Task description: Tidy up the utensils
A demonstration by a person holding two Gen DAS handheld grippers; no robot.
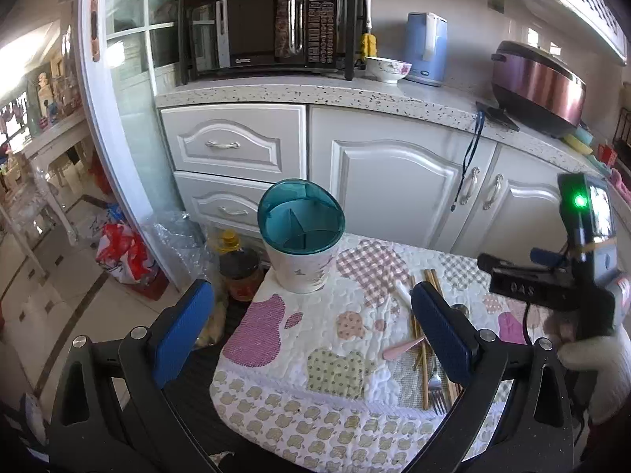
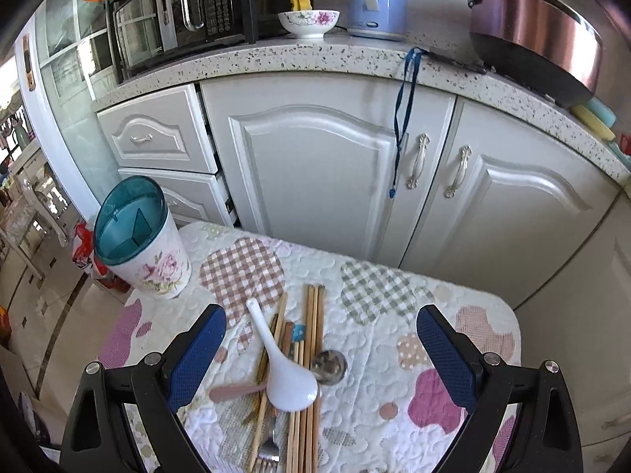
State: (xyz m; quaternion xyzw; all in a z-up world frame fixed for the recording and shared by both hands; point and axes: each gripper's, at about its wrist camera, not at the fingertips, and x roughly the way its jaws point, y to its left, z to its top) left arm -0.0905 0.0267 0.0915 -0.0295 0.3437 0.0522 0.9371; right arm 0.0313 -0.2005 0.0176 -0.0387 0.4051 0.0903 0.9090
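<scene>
Both tongs gape wide, holding nothing; right tongs (image 2: 321, 341) above spoon (image 2: 290, 380) and chopsticks (image 2: 311, 354); left tongs (image 1: 311, 321) near holder (image 1: 301, 240).

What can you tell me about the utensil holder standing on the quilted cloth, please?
The utensil holder is a round white cup printed with pink flowers, seemingly plastic, topped by a translucent teal rim. Teal dividers split its inside into compartments, which look empty. It stands upright near the far left corner of the quilted cloth, apart from the utensils, touching nothing else.
</scene>
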